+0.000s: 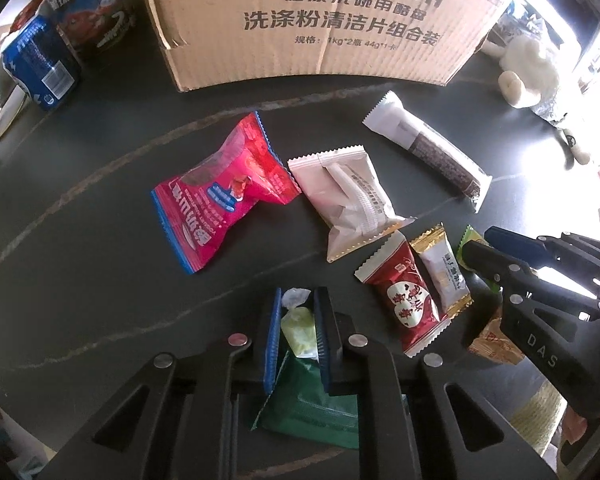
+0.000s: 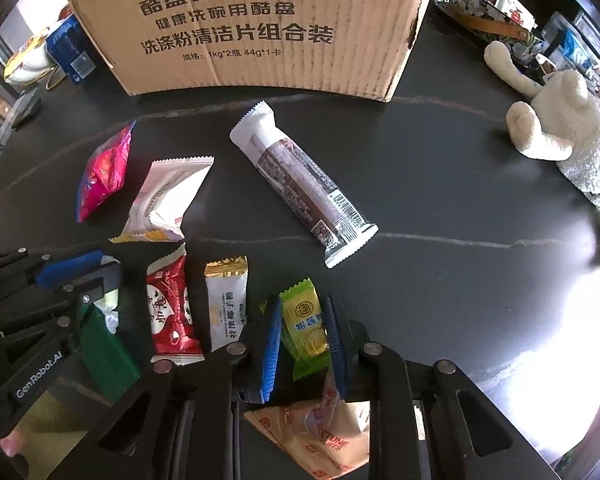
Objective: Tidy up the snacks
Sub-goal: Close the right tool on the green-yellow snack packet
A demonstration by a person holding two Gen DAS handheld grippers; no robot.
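Table: dark, smooth, matte top with thin pale veins curving across it.
Left gripper: black angular frame with blue ribbed pads; its jaws stand narrow and pinch a pale green candy in a crinkly twisted wrapper, at 6 o'clock in the left wrist view.
Green pouch: flat, dark green foil, lying under the left gripper's frame.
Right gripper: same black frame and blue pads; its jaws are drawn in on a small lime-green candy packet with zigzag ends, at 6 o'clock in the right wrist view.
Orange pouch: glossy, wrinkled, with red print, below the right gripper.
Red packet: shiny red foil with white ovals, at 8 o'clock from the lime-green candy packet.
Gold-edged packet: white, with gold crimped ends, touching the red packet's right side.
Pink bag: puffy, bright pink with blue serrated edges, near centre in the left wrist view.
Cream bag: pillow-shaped, with a back seam, just right of the pink bag.
Long bar: slim white and brown wrapper with a barcode, lying diagonally at 12 o'clock from the right gripper.
Cardboard box: corrugated brown, printed in black, at 12 o'clock.
Plush toy: cream, fuzzy, at 2 o'clock.
Blue packs: glossy, at 10 o'clock in the left wrist view.
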